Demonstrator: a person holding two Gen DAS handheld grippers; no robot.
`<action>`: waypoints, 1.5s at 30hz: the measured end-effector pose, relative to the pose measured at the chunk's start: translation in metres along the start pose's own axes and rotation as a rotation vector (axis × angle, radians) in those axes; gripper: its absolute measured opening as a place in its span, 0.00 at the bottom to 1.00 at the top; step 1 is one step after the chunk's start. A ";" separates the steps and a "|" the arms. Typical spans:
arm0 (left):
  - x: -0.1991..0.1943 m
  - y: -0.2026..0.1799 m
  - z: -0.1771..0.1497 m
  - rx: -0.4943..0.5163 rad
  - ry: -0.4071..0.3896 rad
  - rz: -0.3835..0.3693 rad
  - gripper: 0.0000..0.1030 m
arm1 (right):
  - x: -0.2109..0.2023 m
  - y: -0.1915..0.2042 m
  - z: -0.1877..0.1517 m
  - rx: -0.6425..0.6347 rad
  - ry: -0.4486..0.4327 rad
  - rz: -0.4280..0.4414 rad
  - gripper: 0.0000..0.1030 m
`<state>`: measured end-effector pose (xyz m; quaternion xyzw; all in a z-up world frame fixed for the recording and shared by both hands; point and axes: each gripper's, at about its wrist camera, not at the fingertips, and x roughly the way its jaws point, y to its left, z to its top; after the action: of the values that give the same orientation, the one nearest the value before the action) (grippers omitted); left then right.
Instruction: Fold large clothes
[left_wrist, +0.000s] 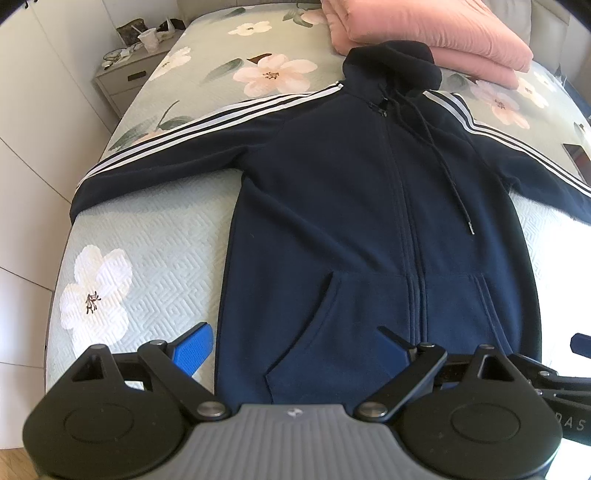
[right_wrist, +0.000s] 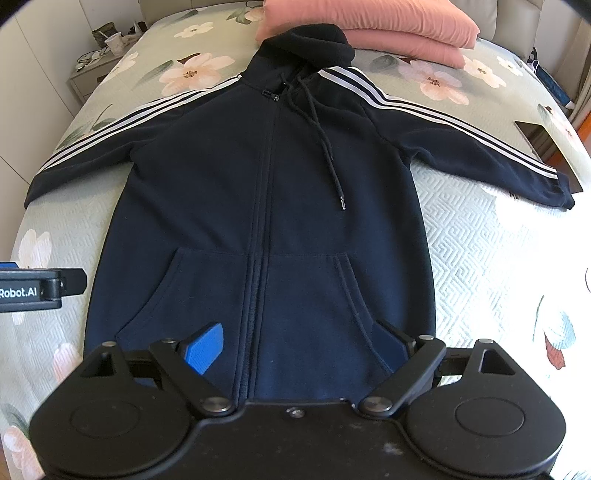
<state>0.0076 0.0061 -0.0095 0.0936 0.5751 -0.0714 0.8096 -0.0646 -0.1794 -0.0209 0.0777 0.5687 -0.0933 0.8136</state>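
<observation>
A navy zip hoodie with white sleeve stripes lies flat and face up on the bed, sleeves spread to both sides, hood toward the pillows. My left gripper hovers open above its hem, over the left pocket, blue pads wide apart and nothing between them. My right gripper is open too, above the hem near the right pocket. The left gripper's body shows at the left edge of the right wrist view.
The bed wears a pale green floral quilt. Folded pink bedding lies behind the hood. A nightstand with clutter stands at the far left. A dark flat device rests by the right sleeve.
</observation>
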 end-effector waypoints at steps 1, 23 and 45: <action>0.000 0.000 0.000 0.000 -0.002 0.000 0.92 | 0.000 -0.001 0.000 0.001 0.000 0.000 1.00; 0.137 0.094 -0.080 -0.057 0.008 -0.113 0.83 | 0.128 -0.113 -0.042 0.103 -0.044 -0.015 1.00; 0.125 0.112 -0.151 0.042 -0.262 -0.263 0.05 | 0.157 -0.146 -0.093 0.099 -0.176 0.001 1.00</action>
<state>-0.0654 0.1489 -0.1682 0.0243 0.4706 -0.2000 0.8590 -0.1319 -0.3098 -0.2028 0.1094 0.4895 -0.1273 0.8557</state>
